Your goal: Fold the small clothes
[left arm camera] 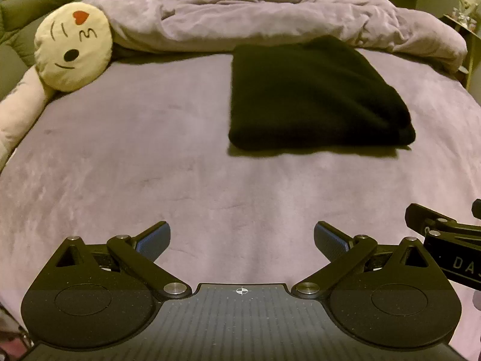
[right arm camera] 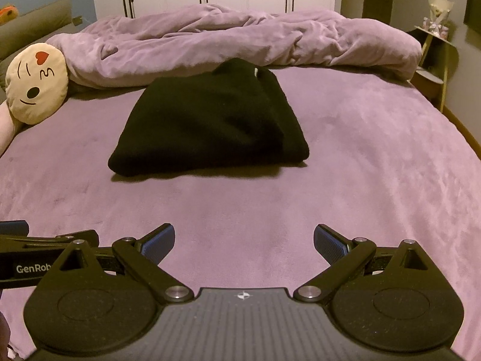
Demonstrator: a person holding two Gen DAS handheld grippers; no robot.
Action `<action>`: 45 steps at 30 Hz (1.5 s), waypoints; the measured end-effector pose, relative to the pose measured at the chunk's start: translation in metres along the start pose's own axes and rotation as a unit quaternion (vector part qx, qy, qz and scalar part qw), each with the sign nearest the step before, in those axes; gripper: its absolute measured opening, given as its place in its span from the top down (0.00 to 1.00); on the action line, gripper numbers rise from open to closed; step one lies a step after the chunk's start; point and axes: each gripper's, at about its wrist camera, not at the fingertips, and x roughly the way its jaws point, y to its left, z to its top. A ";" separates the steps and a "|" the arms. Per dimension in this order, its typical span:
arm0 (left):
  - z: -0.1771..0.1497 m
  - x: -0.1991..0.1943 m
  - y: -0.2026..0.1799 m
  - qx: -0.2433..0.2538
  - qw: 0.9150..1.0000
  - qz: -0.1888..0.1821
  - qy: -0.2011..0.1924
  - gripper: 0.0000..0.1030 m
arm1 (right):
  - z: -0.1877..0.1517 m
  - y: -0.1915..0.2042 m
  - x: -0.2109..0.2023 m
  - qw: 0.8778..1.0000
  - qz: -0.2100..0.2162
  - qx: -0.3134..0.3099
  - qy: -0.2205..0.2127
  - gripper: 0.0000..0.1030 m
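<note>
Folded black garment (left arm camera: 315,96) on purple bed (left arm camera: 150,150), emoji pillow (left arm camera: 73,49) and rumpled duvet (left arm camera: 270,15) behind, left tongs (left arm camera: 242,240) and right tongs (right arm camera: 244,242) wide apart, empty

The black garment (right arm camera: 210,126) is folded into a thick, roughly square bundle, lying flat on the purple bed (right arm camera: 375,165), nearer the far edge. Small pale tag (right arm camera: 255,72) peeking out at its far end.

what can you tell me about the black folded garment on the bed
The black folded garment is a thick, soft knit-looking piece, folded into a rough rectangle with rounded, bulky edges. A small pale tag shows at its far end. It lies flat on the purple bed cover, its far end near the crumpled blanket. Neither hand-held gripper touches it.
</note>
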 end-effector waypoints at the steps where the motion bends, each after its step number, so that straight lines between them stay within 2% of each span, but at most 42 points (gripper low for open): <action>1: 0.000 0.000 0.001 -0.001 1.000 0.000 0.000 0.00 | 0.000 0.000 0.000 1.000 0.000 0.000 0.000 0.04; 45: 0.002 -0.004 0.004 -0.006 1.000 -0.010 0.002 0.00 | 0.003 -0.003 -0.010 1.000 0.003 0.008 -0.009 0.04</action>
